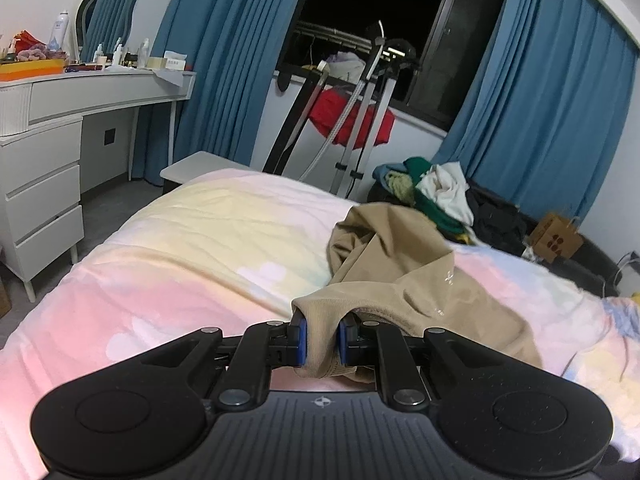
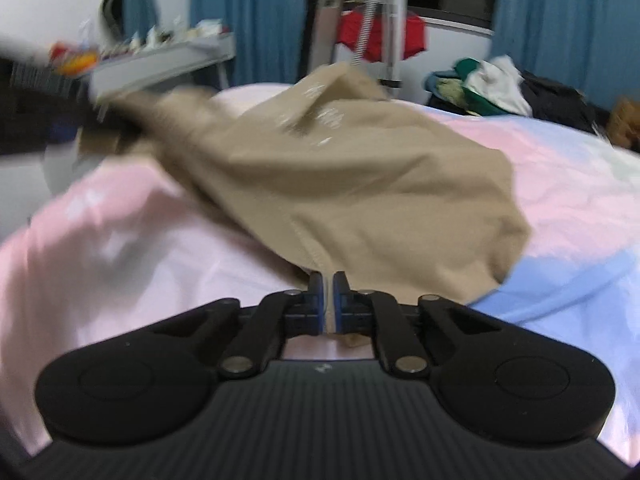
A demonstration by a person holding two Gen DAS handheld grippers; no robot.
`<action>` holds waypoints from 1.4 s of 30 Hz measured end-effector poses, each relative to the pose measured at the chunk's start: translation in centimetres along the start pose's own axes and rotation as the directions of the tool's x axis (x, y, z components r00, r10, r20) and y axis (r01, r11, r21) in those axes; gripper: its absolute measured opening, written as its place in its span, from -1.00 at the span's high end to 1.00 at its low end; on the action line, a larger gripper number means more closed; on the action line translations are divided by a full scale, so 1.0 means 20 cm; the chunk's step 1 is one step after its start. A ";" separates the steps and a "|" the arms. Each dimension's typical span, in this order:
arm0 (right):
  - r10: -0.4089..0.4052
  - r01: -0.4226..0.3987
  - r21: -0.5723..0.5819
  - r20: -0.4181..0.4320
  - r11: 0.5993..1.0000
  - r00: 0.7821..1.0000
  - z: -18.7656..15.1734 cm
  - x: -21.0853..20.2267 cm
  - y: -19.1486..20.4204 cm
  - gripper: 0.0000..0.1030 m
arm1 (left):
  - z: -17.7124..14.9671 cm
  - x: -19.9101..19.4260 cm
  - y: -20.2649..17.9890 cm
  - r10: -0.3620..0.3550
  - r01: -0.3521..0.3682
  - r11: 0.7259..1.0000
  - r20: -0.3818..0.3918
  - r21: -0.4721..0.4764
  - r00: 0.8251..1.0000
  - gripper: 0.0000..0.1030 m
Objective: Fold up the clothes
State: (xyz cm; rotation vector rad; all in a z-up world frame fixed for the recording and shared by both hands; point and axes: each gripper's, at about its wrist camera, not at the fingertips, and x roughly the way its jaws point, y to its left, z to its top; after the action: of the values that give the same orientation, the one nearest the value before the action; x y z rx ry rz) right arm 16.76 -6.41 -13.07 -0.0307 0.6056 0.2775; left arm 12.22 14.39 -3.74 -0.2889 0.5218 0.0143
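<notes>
A tan, soft knit garment (image 1: 404, 264) lies crumpled on the bed with the pastel pink, yellow and blue cover (image 1: 192, 240), towards the bed's right side as seen from its foot. Its ribbed hem is gathered at the near edge of the bed, and the left tool (image 1: 322, 338) is clamped on a thick fold of that hem, the blue pads (image 1: 303, 340) pressing in from both sides. The right tool (image 2: 327, 300) is pinched on a thin edge of the same garment near a stitched seam, its pads almost touching with only the cloth between them. From the right wrist view the cloth stretches away in a long slope towards the far left, where it blurs. Beyond the far right corner of the bed sits a heap of green, white and dark clothes (image 1: 436, 196). A white dressing bench with drawers (image 1: 60, 120) stands along the left wall, cluttered with bottles.
</notes>
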 end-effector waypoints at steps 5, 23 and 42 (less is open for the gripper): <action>0.074 -0.091 0.198 0.093 0.976 0.993 0.06 -0.20 -0.17 0.88 | -0.01 0.04 -0.01 0.037 -0.037 0.999 -0.047 0.010 0.998 0.57; 0.191 -0.251 0.307 0.212 0.918 0.958 0.15 -0.37 -0.33 0.88 | -0.23 -0.24 -0.40 -0.183 0.120 0.850 0.073 0.513 0.980 -0.94; 0.078 -0.117 0.234 0.170 0.965 0.982 0.07 -0.30 -0.27 0.88 | -0.18 0.03 -0.28 0.272 -0.287 0.882 0.094 0.374 0.958 -0.90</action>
State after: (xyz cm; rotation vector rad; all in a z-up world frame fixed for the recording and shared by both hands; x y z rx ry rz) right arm 14.26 -12.89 -8.79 0.2565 0.4787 0.2968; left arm 11.52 7.93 -5.58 0.1744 0.5127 0.1965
